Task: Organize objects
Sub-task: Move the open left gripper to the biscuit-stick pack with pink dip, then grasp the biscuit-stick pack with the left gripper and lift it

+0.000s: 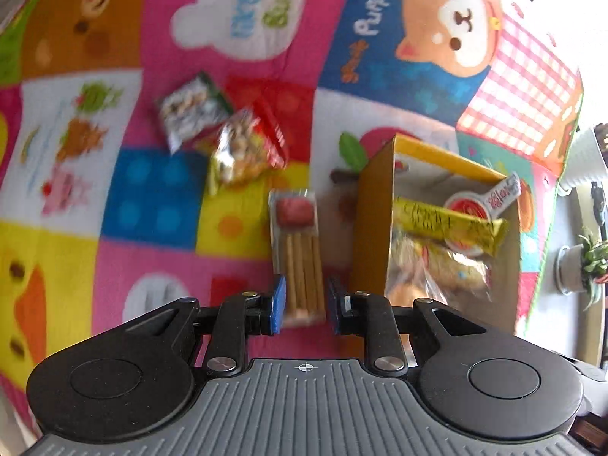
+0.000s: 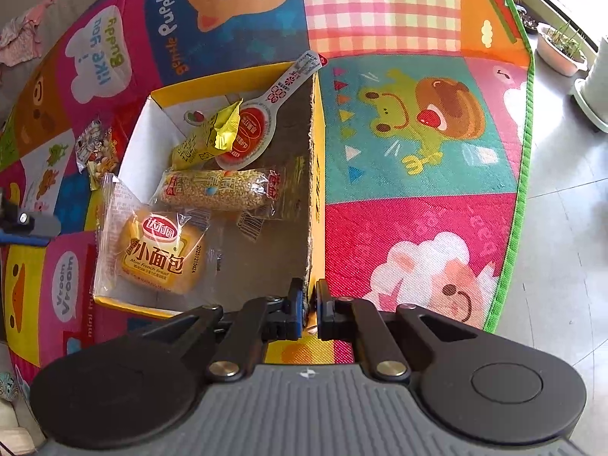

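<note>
Left gripper [image 1: 303, 306] jaws spread, straddling the near end of a biscuit-stick packet [image 1: 297, 250] lying flat on the play mat [image 1: 152, 190] just left of the yellow box [image 2: 317, 190], while right gripper [image 2: 309, 313] is clenched on that box's near wall, bread bun packet [image 2: 159, 258] inside.

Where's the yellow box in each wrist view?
Left wrist: yellow box sits right of centre, beside the biscuit-stick pack between the open left tongs.
Right wrist: yellow box fills centre-left; the right tongs clamp its near right wall.
Shared landmark: the red-and-white spoon-shaped packet inside the box.
</note>
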Available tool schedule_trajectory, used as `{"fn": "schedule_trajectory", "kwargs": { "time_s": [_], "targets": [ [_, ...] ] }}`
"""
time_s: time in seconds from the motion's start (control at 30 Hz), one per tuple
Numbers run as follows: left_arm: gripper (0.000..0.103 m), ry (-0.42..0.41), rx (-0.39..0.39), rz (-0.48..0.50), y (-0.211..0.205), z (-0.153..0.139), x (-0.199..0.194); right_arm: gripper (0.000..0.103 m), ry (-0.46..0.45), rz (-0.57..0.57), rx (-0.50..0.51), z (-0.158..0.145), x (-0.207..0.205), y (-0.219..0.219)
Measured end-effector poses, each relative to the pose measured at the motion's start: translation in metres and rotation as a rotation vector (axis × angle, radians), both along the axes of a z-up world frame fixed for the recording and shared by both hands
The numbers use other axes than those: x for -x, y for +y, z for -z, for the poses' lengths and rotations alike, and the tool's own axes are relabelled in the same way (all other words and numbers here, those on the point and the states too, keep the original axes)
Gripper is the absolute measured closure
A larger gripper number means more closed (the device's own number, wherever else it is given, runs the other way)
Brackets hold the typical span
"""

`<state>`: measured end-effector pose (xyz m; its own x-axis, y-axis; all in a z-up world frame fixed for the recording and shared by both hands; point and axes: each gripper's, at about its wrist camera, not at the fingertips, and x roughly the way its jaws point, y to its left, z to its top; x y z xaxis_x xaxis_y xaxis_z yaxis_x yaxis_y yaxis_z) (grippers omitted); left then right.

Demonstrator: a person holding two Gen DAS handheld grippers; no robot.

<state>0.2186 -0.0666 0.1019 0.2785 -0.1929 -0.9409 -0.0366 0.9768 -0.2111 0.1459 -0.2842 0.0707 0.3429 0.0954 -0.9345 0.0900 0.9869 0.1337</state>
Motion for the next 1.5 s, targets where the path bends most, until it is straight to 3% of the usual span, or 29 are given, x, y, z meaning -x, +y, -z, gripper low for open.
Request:
{"fn": "schedule_trajectory", "kwargs": {
  "time_s": [0.07, 0.13, 0.2, 0.23, 0.33, 0.43, 0.5, 0.63, 0.77, 0.9, 1.03, 1.13, 1.2, 1.3, 1.33, 1.4, 1.47, 1.5],
  "targets": [
    [0.077, -0.015, 0.007, -0.004, -0.005, 0.017, -0.004, 0.097, 0.004, -0.003, 0.007, 0.001, -0.001, 0.001],
    [0.077, 0.022, 0.006, -0.034, -0.007, 0.037, -0.008, 0.097, 0.007, 0.002, 0.003, 0.002, -0.002, 0.000],
    [0.073, 0.059, -0.045, -0.048, -0.011, 0.051, -0.010, 0.097, 0.014, 0.010, -0.010, 0.001, -0.002, -0.002],
    [0.062, 0.019, -0.054, -0.064, -0.010, 0.052, -0.008, 0.097, 0.016, 0.011, -0.013, 0.002, -0.002, -0.003],
    [0.057, -0.050, -0.062, -0.042, -0.015, 0.053, -0.011, 0.097, 0.019, 0.002, -0.011, 0.002, -0.002, -0.001],
    [0.066, -0.017, -0.033, -0.035, -0.018, 0.057, -0.017, 0.096, 0.024, 0.001, -0.017, 0.002, -0.003, -0.002],
    [0.067, -0.019, -0.028, -0.036, -0.019, 0.057, -0.017, 0.096, 0.026, 0.002, -0.025, 0.004, -0.004, -0.003],
    [0.054, -0.015, -0.004, -0.060, -0.010, 0.061, -0.016, 0.095, 0.031, -0.010, -0.020, 0.007, -0.006, -0.002],
    [0.017, -0.020, -0.112, -0.081, -0.005, 0.061, -0.011, 0.095, 0.028, -0.011, -0.029, 0.006, -0.005, -0.004],
    [0.015, -0.009, -0.108, -0.066, -0.004, 0.063, -0.014, 0.095, 0.013, -0.033, -0.016, 0.001, -0.004, -0.002],
    [0.022, -0.053, -0.183, 0.011, -0.013, 0.054, -0.012, 0.095, 0.001, -0.041, -0.012, -0.004, -0.001, -0.001],
    [0.018, -0.094, -0.262, 0.090, -0.018, 0.047, -0.005, 0.095, 0.003, -0.036, -0.016, -0.003, -0.001, -0.002],
    [0.018, -0.078, -0.331, 0.130, -0.019, 0.050, -0.005, 0.095, 0.001, -0.038, -0.013, -0.003, -0.001, -0.001],
    [0.009, -0.099, -0.368, 0.165, -0.018, 0.051, -0.007, 0.095, 0.003, -0.041, -0.013, -0.003, -0.001, -0.001],
    [0.013, -0.100, -0.337, 0.143, -0.014, 0.050, -0.008, 0.095, 0.002, -0.040, -0.016, -0.003, -0.001, -0.002],
    [0.020, -0.108, -0.190, 0.086, -0.002, 0.046, -0.010, 0.095, 0.002, -0.041, -0.021, -0.004, 0.001, -0.003],
    [0.023, -0.068, -0.060, 0.089, 0.004, 0.050, -0.013, 0.095, -0.001, -0.041, -0.025, -0.004, 0.002, -0.003],
    [0.023, -0.036, -0.036, 0.114, 0.004, 0.055, -0.014, 0.094, -0.001, -0.042, -0.026, -0.004, 0.002, -0.003]
  ]
}}
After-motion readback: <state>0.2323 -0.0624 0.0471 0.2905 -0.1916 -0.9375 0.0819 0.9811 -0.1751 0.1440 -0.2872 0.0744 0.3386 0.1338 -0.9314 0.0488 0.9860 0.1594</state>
